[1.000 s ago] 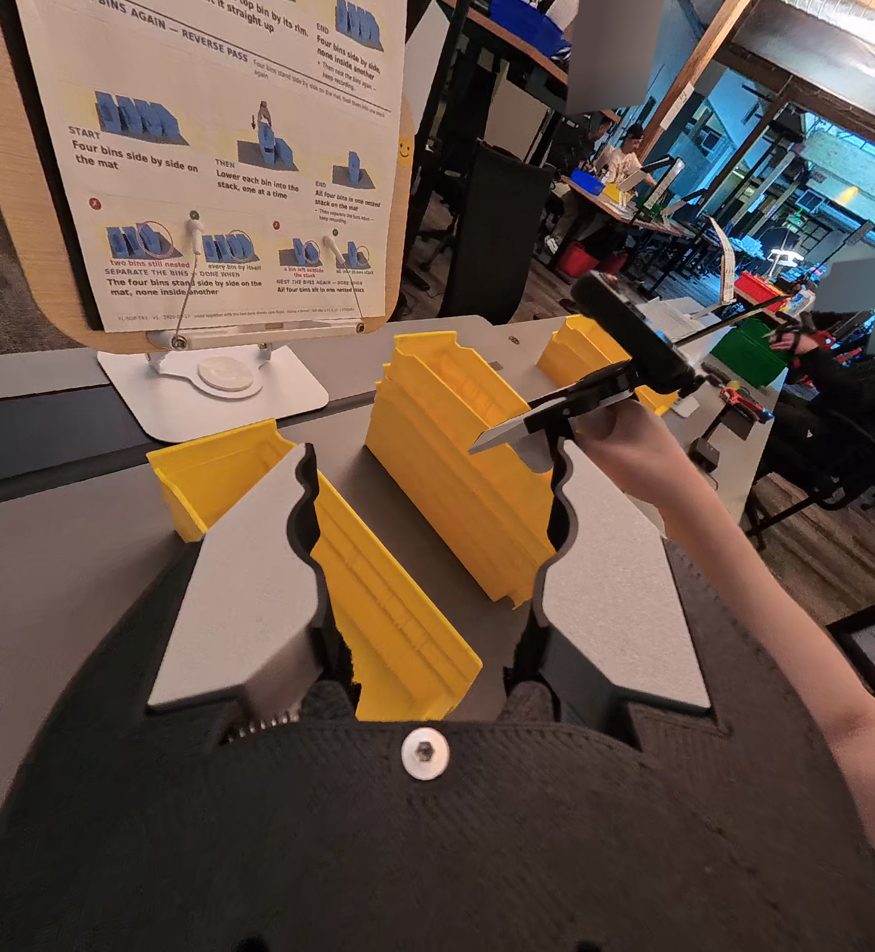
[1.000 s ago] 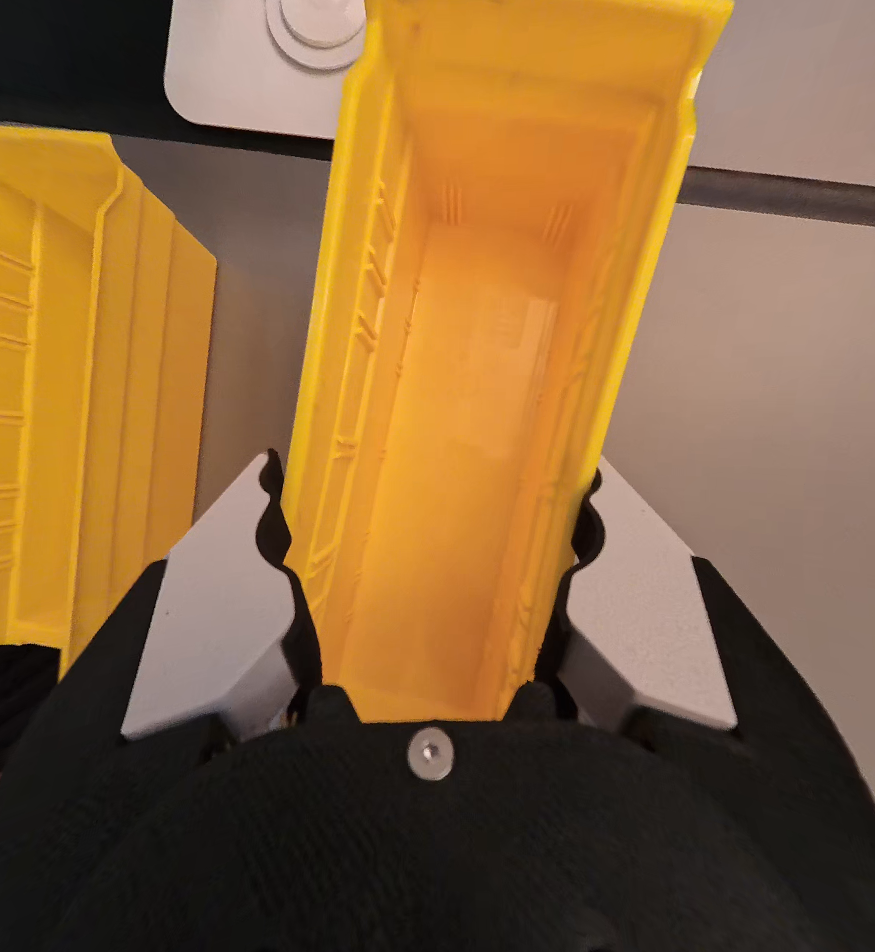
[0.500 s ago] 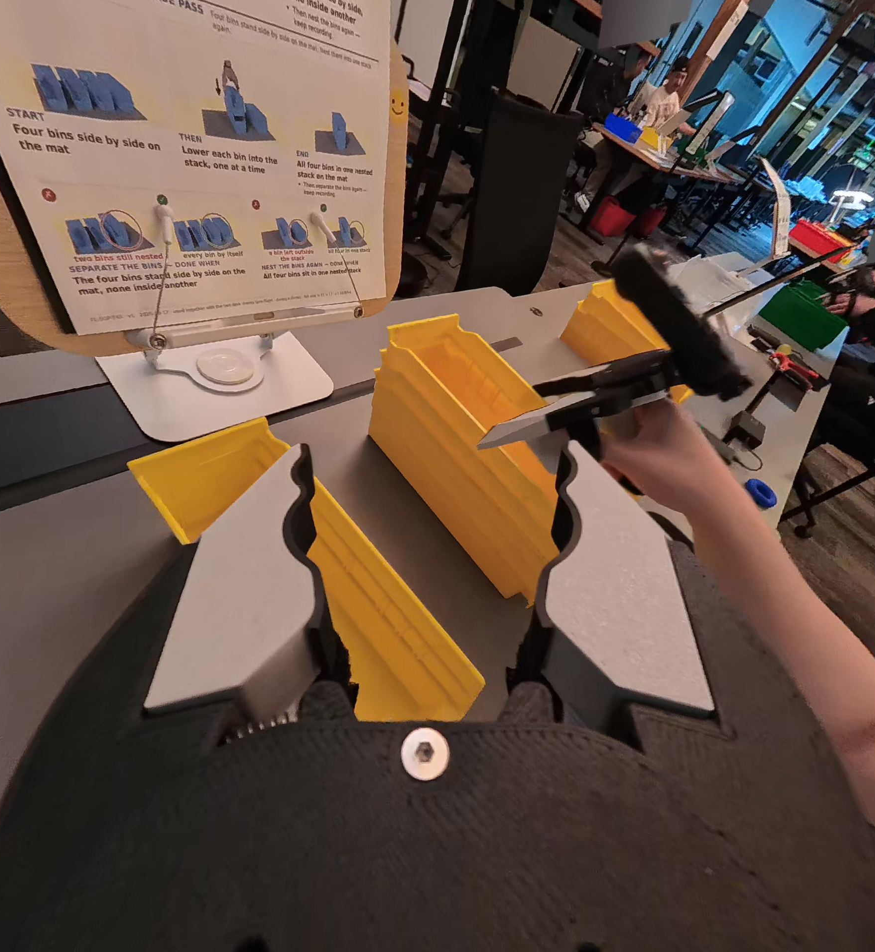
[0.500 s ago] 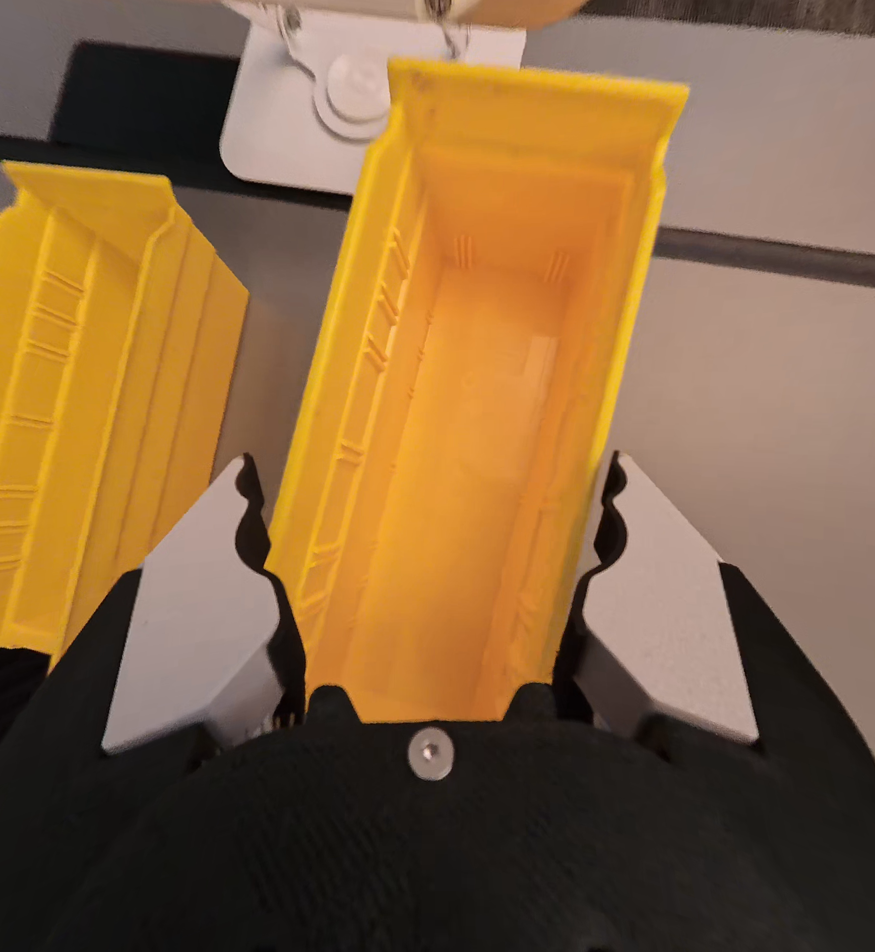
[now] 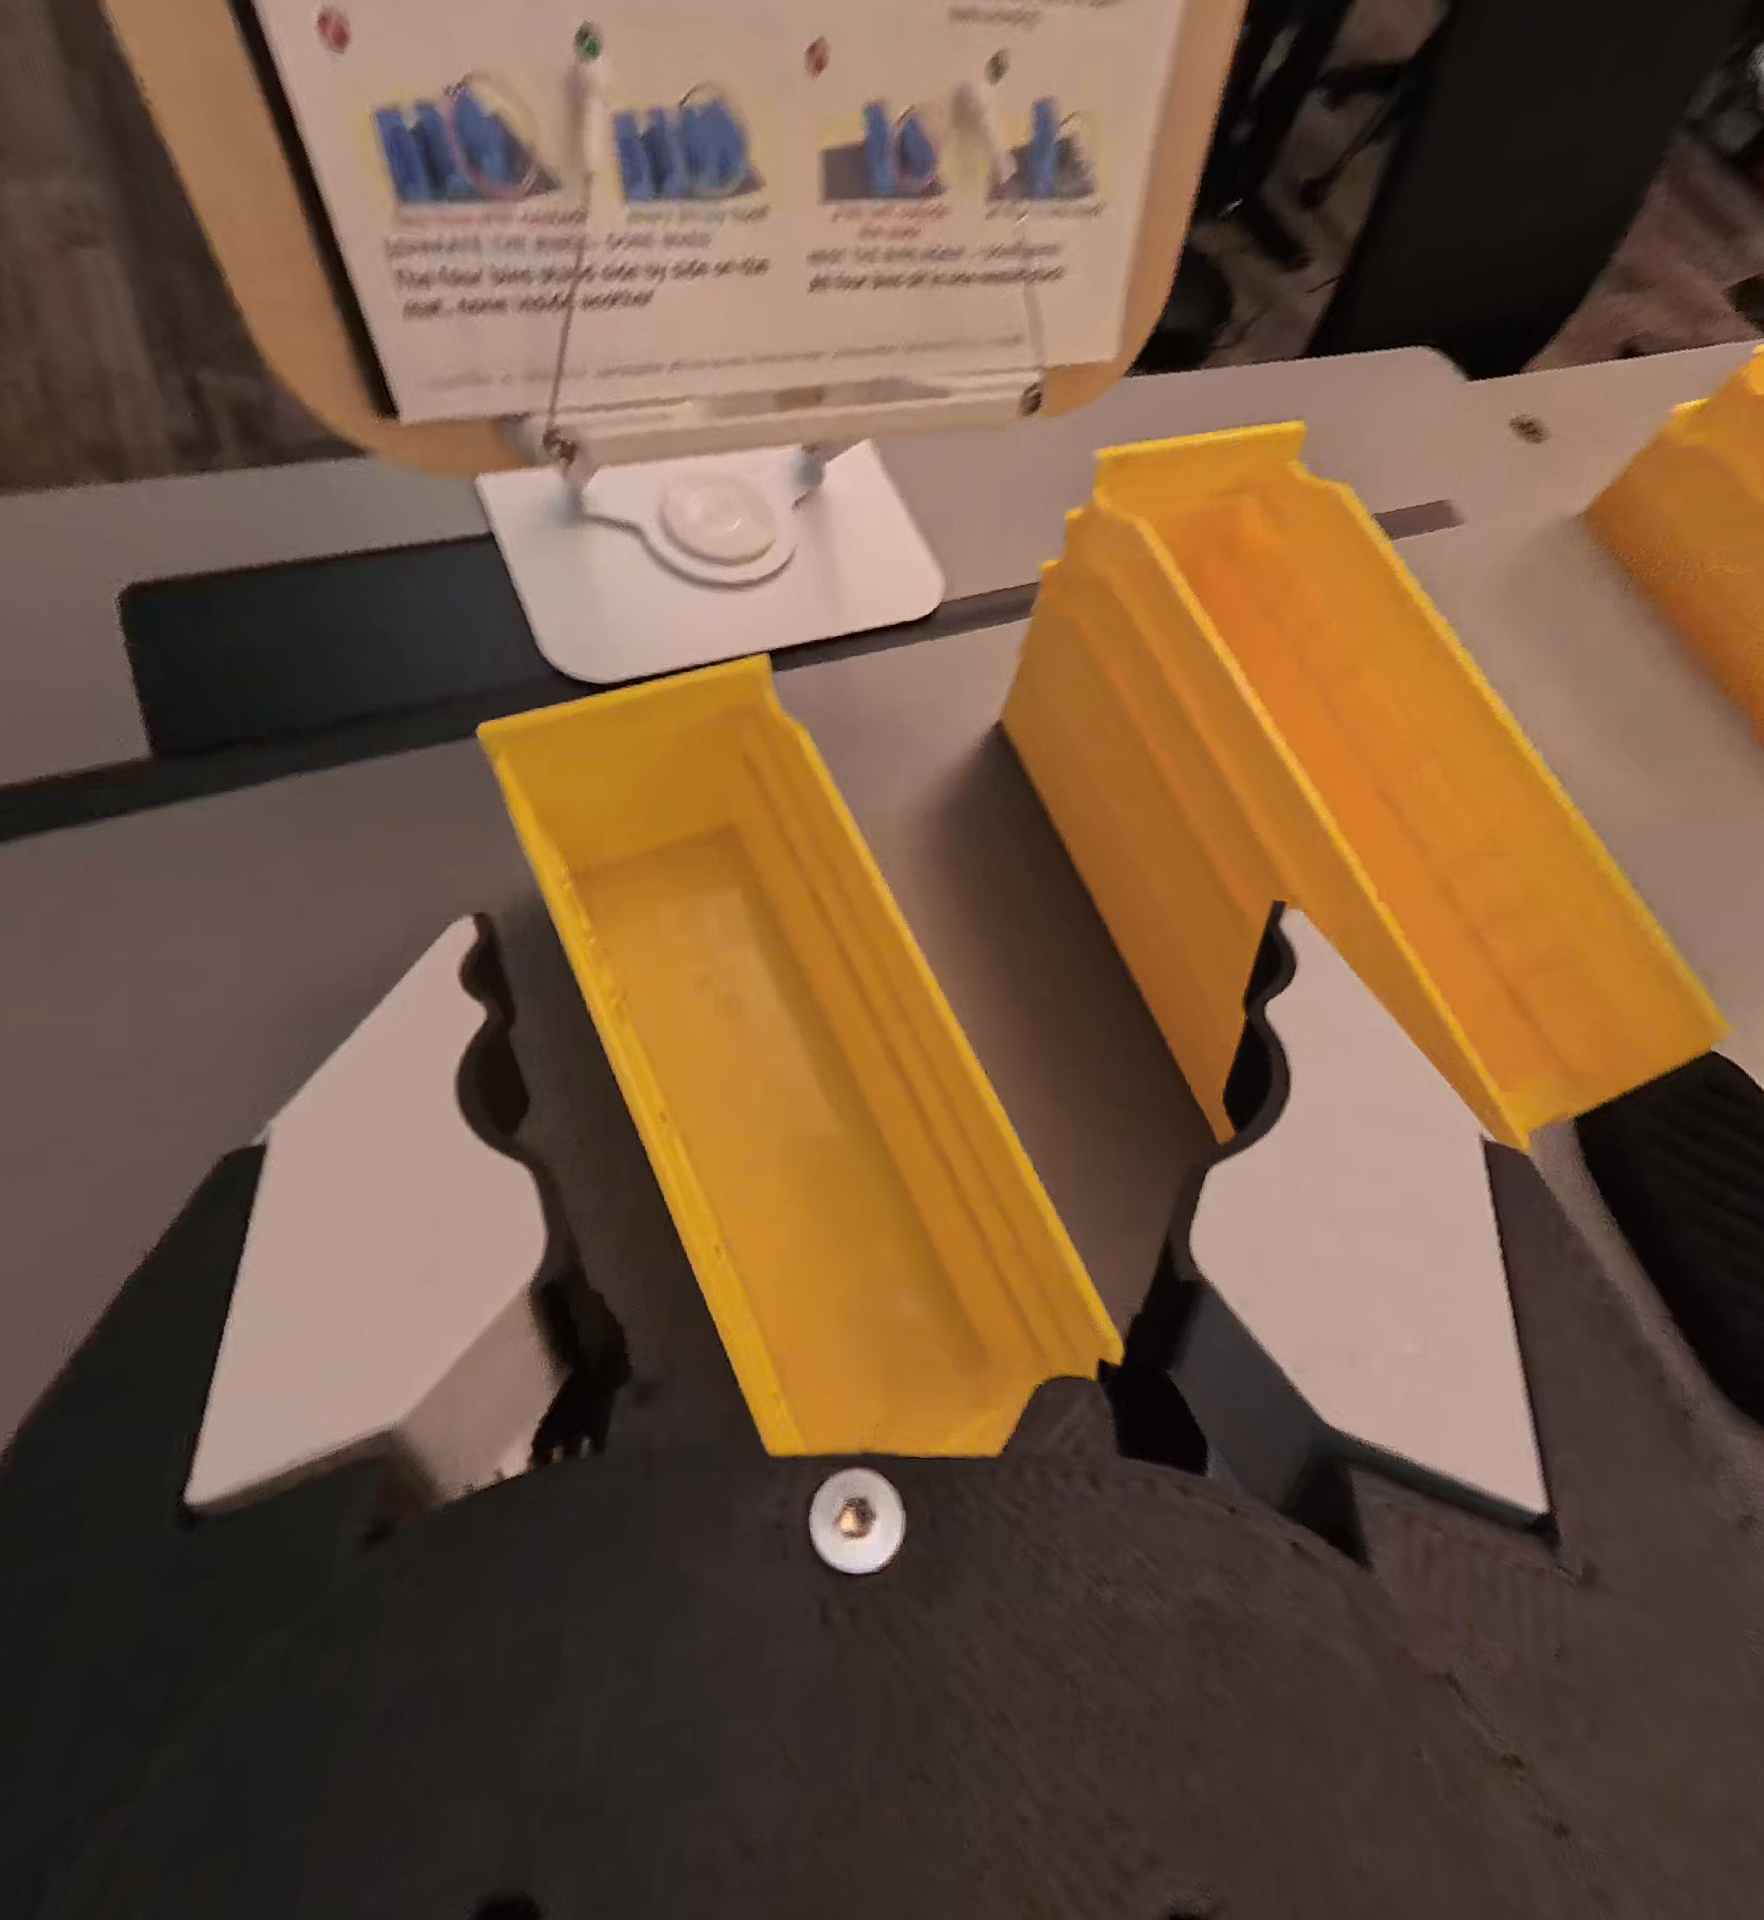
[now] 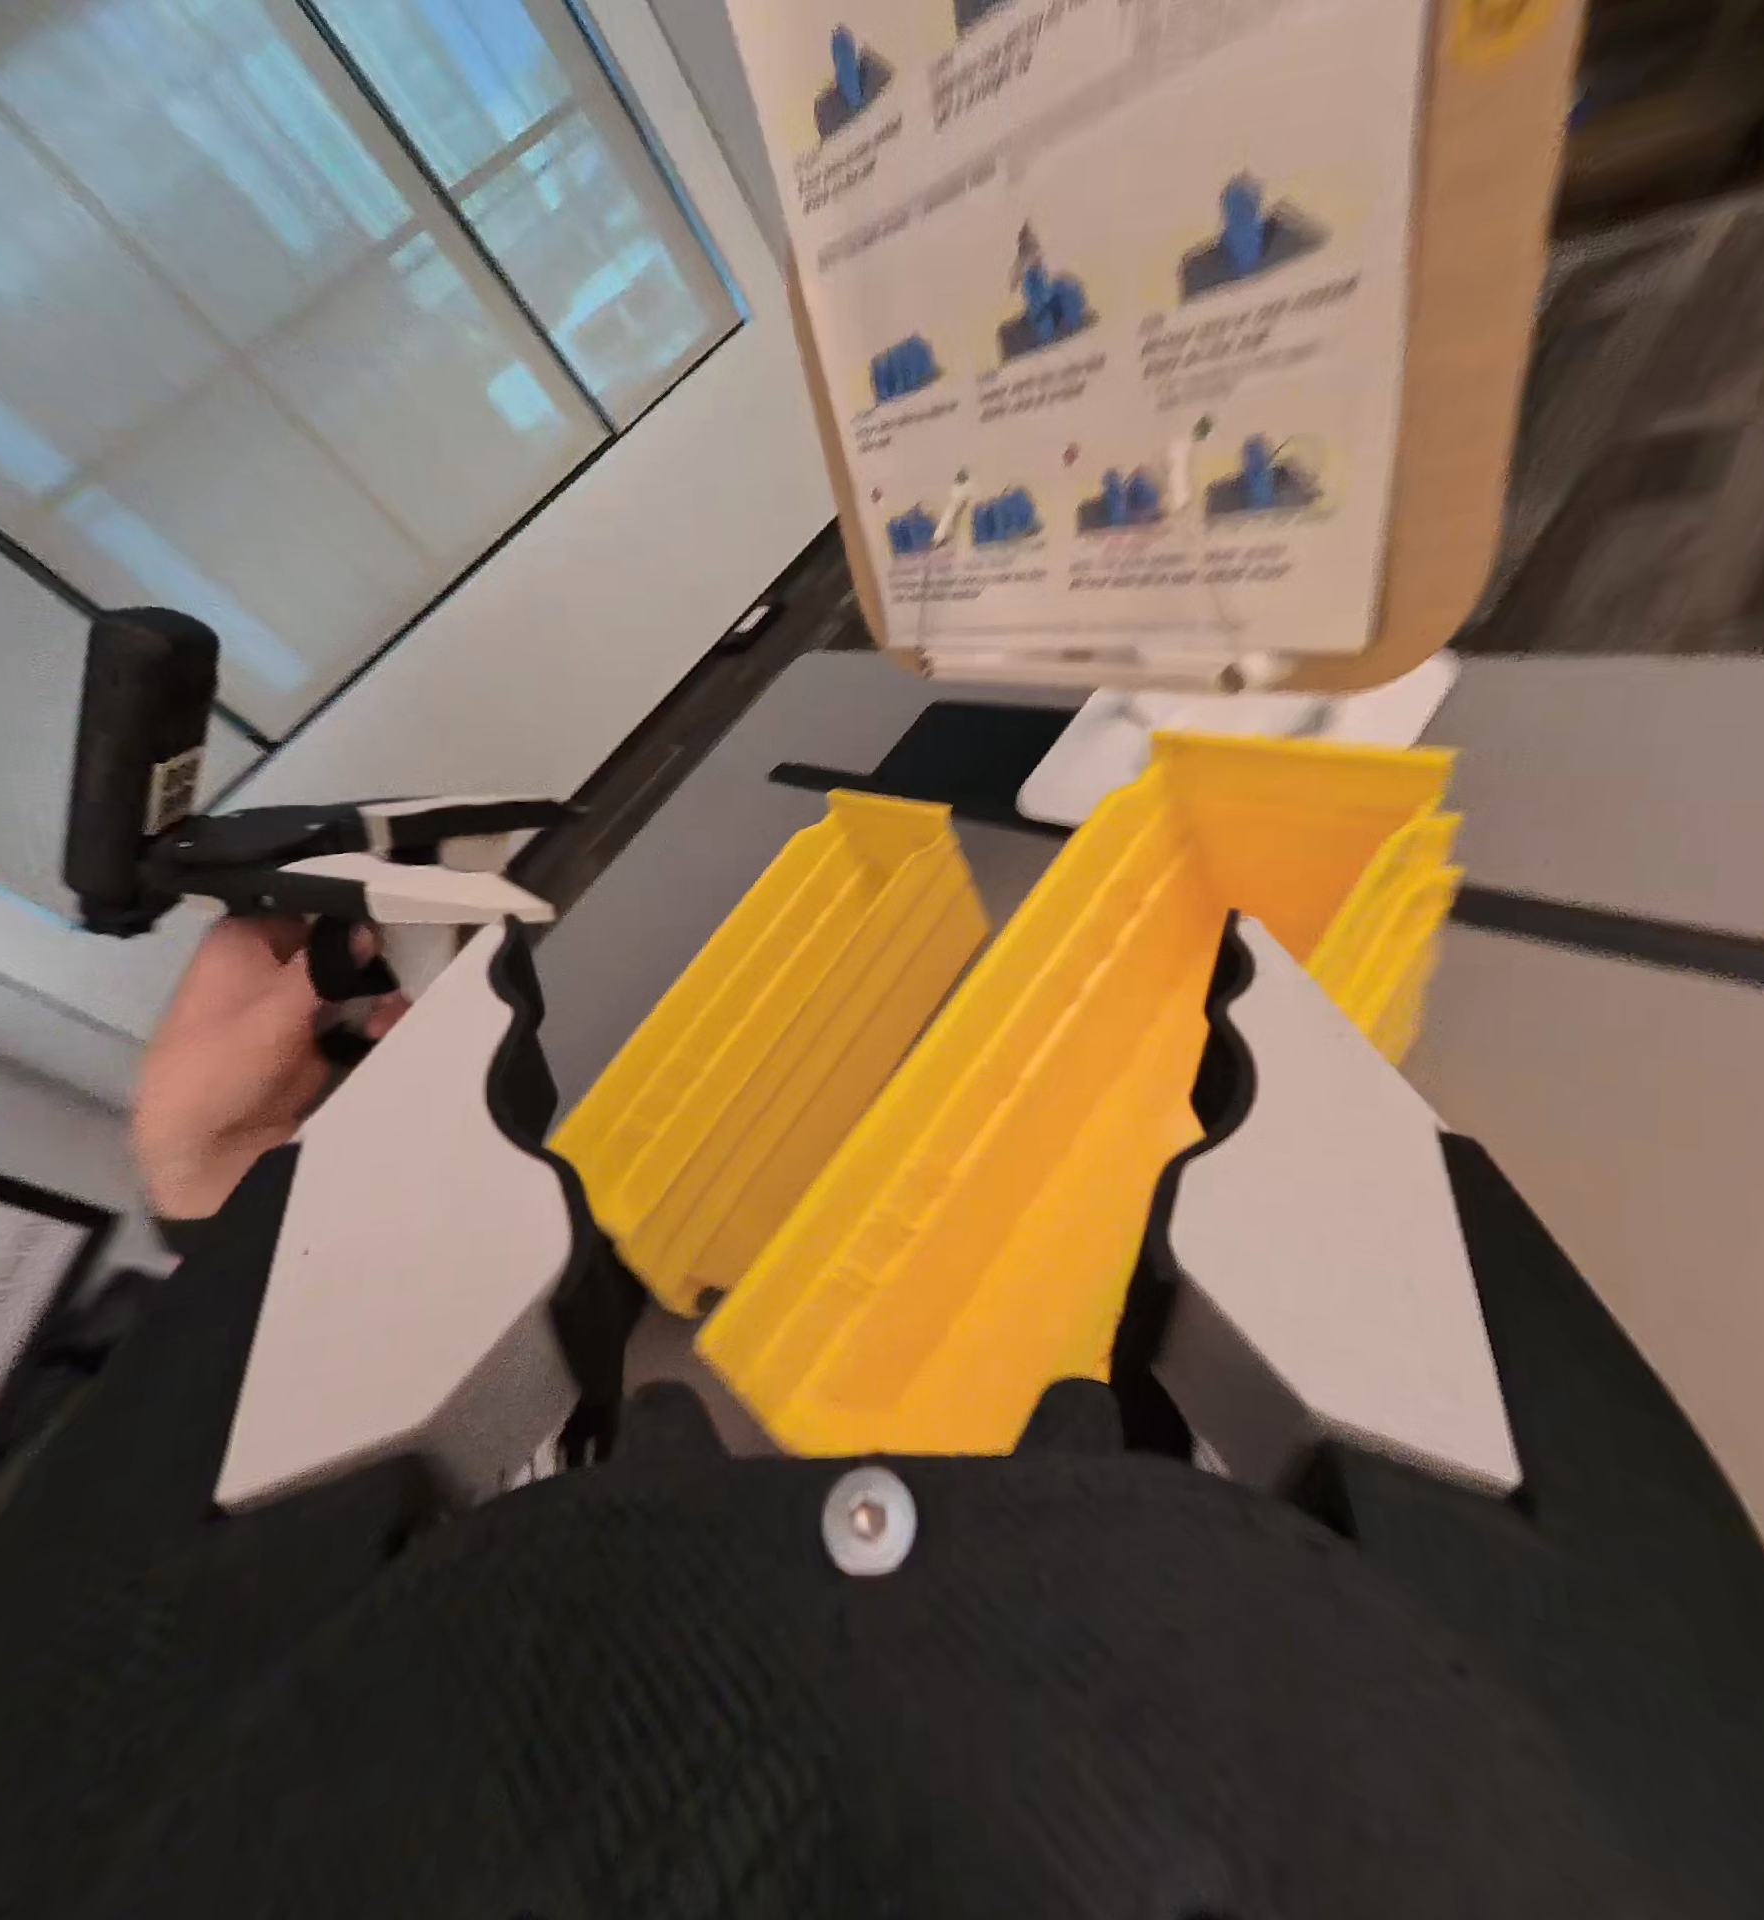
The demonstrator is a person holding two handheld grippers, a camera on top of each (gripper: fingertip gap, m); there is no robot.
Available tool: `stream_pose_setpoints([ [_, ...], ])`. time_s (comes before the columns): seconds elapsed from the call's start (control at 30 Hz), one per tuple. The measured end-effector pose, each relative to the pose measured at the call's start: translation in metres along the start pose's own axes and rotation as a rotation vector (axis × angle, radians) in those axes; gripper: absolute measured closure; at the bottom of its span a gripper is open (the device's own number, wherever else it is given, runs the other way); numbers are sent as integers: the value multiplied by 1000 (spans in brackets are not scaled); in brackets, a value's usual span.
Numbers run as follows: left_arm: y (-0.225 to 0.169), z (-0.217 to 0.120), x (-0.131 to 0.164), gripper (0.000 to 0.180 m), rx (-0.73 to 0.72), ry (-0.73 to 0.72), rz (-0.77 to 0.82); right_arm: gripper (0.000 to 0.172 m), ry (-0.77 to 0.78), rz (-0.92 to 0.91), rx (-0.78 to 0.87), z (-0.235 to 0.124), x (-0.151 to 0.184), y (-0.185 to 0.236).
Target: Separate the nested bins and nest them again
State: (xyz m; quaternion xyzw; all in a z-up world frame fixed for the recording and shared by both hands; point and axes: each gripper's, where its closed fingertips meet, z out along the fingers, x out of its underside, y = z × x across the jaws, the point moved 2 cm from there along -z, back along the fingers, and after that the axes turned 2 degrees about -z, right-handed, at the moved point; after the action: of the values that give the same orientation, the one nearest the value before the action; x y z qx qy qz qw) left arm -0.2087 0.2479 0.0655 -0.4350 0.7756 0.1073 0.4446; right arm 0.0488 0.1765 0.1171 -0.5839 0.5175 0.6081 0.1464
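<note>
Two views, both smeared by motion.

Left wrist view: the left gripper (image 5: 873,925) has its jaws spread wide. A single yellow bin (image 5: 805,1049) lies lengthwise between them on the grey table (image 5: 130,987), open side up, clear gaps on both sides, so neither pad presses on it and nothing is held. Its near end is cut off by the gripper body. To the right stands a stack of nested yellow bins (image 5: 1304,790), stepped rims showing at the far end; its near corner is hidden behind the right finger (image 5: 1377,1143). A third yellow bin (image 5: 1730,582) is cut off by the right edge, count there unclear. Behind, an instruction board (image 5: 732,187) on a white base (image 5: 722,561), print too blurred to read.

Right wrist view: the right gripper (image 6: 867,935) is also wide open, gripping nothing. The nested stack (image 6: 1096,1091) sits between its fingers, the left side well clear of the left pad; whether the right pad touches the inner wall I cannot tell. How many bins are nested is hard to count. The single bin (image 6: 784,1039) lies just left of the stack, apart from it. Far left, a hand (image 6: 234,1039) holds the other gripper above the table.
</note>
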Motion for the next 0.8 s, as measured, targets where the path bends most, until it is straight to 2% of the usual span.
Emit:
stream_pose_setpoints([
  [0.1, 11, 16, 15, 24, -59, 74, -37, 45, -90, -144, 123, -20, -16, -27],
  [0.23, 15, 43, 46, 22, -63, 301, -97, 45, -188, -234, 228, -36, -33, -57],
  [0.37, 30, 50, 59, 22, -237, 362, -90, 45, -328, -278, 269, -45, -45, -73],
  [0.43, 33, 52, 62, 22, -300, 365, -85, 45, -434, -279, 228, -52, -54, -70],
  [0.6, 29, 65, 78, 22, -352, 432, -73, 48, -819, -358, 100, -85, -74, -40],
  [0.7, 28, 72, 88, 22, -364, 469, -76, 48, -912, -488, 98, -94, -75, -24],
  [0.8, 31, 76, 98, 22, -388, 509, -75, 48, -957, -507, 75, -103, -77, -14],
])
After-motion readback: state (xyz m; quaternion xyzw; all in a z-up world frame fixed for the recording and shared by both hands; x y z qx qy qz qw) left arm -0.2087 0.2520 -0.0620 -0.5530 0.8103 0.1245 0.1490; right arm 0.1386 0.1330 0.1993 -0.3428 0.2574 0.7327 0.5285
